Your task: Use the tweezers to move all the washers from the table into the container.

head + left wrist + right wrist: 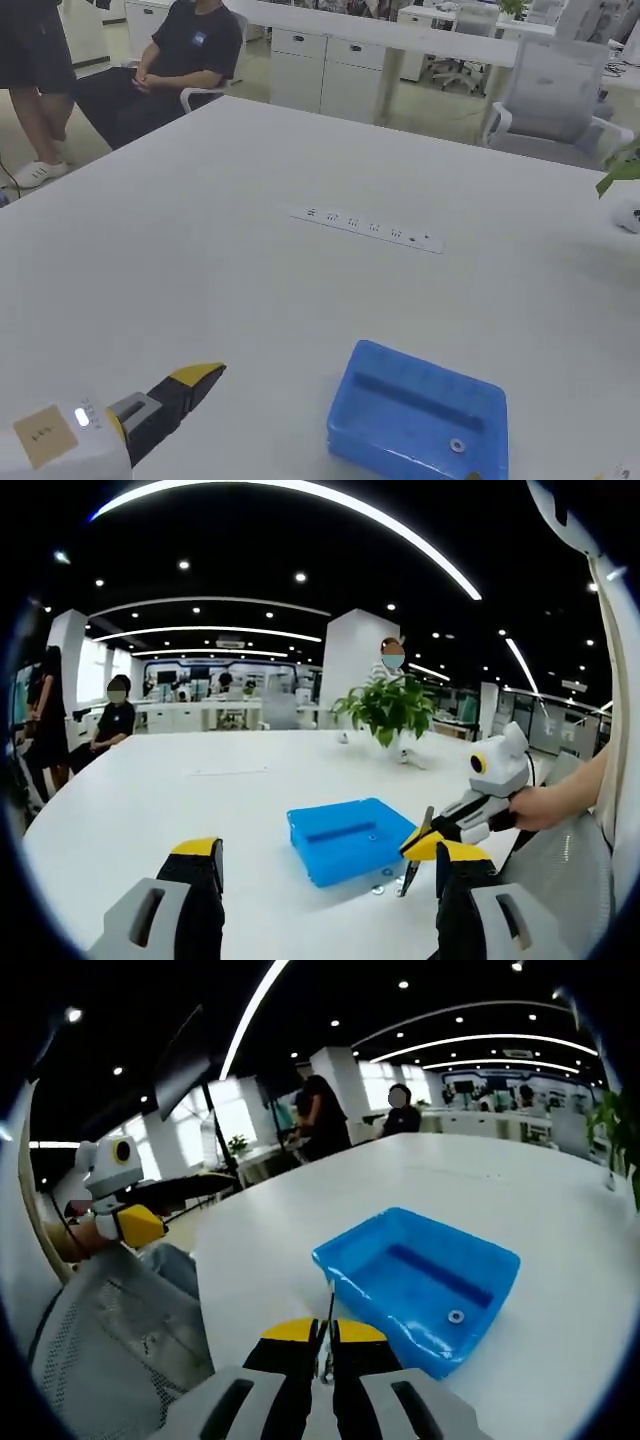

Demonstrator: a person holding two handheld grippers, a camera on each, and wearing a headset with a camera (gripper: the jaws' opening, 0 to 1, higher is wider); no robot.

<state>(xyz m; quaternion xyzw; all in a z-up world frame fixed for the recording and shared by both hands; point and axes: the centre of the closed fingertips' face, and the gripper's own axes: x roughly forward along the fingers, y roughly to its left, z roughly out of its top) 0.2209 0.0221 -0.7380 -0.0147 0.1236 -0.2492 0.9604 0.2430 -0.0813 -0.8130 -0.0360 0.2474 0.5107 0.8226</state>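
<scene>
The blue container (415, 410) sits near the table's front edge with one washer (457, 445) inside it. My left gripper (200, 378) is low at the left, well short of the container, and its jaws (325, 880) stand wide open with nothing between them. My right gripper (325, 1335) is shut on the thin tweezers (329, 1310), close behind the container (420, 1280), where the washer (456, 1316) lies inside. In the left gripper view the right gripper (425, 842) holds the tweezers (412, 865) pointing down at small washers (378, 888) on the table beside the container (345, 838).
A white power strip (365, 228) lies across the middle of the table (200, 250). A potted plant (388, 708) stands at the far side. People sit and stand beyond the far left corner (170, 60). A mesh chair (110, 1330) is behind the near table edge.
</scene>
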